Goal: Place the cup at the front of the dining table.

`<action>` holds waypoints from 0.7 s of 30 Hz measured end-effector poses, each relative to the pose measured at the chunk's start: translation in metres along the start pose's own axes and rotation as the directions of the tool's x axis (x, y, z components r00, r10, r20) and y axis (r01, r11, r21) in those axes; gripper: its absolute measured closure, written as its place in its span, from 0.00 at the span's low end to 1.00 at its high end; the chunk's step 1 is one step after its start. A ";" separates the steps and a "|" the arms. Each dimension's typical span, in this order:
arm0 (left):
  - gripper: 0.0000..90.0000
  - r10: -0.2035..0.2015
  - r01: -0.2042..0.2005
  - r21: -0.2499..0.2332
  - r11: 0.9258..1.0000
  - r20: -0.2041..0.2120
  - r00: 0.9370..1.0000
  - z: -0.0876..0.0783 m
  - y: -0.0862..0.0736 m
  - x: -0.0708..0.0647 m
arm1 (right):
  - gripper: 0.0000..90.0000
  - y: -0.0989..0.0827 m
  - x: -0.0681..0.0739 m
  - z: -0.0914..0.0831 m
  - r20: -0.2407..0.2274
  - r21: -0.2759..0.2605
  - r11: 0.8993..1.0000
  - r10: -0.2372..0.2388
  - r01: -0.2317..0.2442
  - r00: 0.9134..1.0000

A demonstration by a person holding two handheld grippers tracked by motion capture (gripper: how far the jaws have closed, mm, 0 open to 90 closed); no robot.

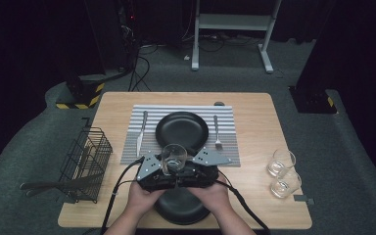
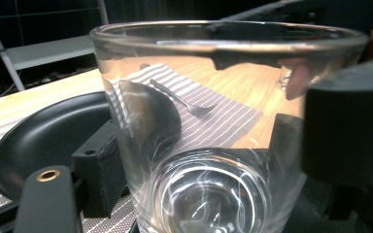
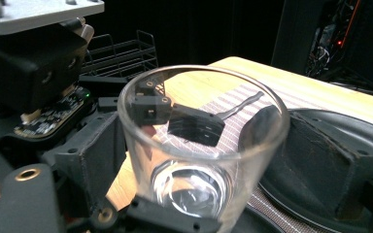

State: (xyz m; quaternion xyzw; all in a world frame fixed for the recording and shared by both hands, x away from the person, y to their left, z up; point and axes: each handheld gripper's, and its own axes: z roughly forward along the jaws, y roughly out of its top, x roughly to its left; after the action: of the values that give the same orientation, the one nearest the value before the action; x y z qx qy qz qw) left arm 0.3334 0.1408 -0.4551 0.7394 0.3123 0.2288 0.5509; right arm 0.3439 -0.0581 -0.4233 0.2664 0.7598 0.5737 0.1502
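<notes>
A clear drinking glass (image 1: 174,157) is held upright over the near edge of the striped placemat (image 1: 147,110). My left gripper (image 1: 162,170) and right gripper (image 1: 190,170) press in on it from either side, hands close together. In the left gripper view the glass (image 2: 209,121) stands between my black jaws, which touch its walls; my left gripper (image 2: 209,189) is shut on it. In the right gripper view the glass (image 3: 201,145) sits between the jaws of my right gripper (image 3: 204,184), also shut on it. The other gripper's jaw shows through the glass.
A black plate (image 1: 182,128) lies on the placemat with a knife (image 1: 141,132) at its left and a fork (image 1: 217,131) at its right. Another black plate (image 1: 181,210) sits at the near table edge. Two glasses (image 1: 280,162) stand at the right. A wire basket (image 1: 85,161) stands at the left.
</notes>
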 end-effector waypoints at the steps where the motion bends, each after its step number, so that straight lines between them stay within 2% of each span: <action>1: 0.25 -0.003 0.002 -0.002 1.000 -0.011 1.000 0.000 0.000 0.001 | 0.19 0.000 0.000 0.000 0.000 0.000 1.000 0.001 -0.001 1.000; 6: 0.25 -0.014 0.014 -0.004 1.000 -0.057 0.998 -0.002 -0.001 0.008 | 0.24 -0.001 -0.002 -0.004 0.009 -0.017 1.000 -0.011 0.011 1.000; 12: 0.25 -0.036 0.036 0.003 0.999 -0.081 0.996 -0.003 -0.004 0.017 | 0.25 -0.004 -0.007 -0.007 0.030 -0.011 1.000 -0.012 0.013 0.999; 17: 0.25 -0.044 0.045 0.005 0.999 -0.101 0.994 -0.006 -0.005 0.023 | 0.27 -0.009 -0.015 -0.014 0.057 -0.001 1.000 -0.016 0.016 0.998; 21: 0.25 -0.069 0.069 -0.006 0.998 -0.128 0.989 -0.009 -0.006 0.032 | 0.28 -0.015 -0.021 -0.019 0.090 0.010 1.000 -0.028 0.027 0.996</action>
State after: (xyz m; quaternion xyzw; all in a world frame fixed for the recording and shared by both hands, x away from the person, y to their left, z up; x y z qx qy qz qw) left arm 0.3487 0.1707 -0.4590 0.7115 0.3723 0.2567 0.5379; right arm 0.3469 -0.0887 -0.4339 0.2824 0.7585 0.5554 0.1911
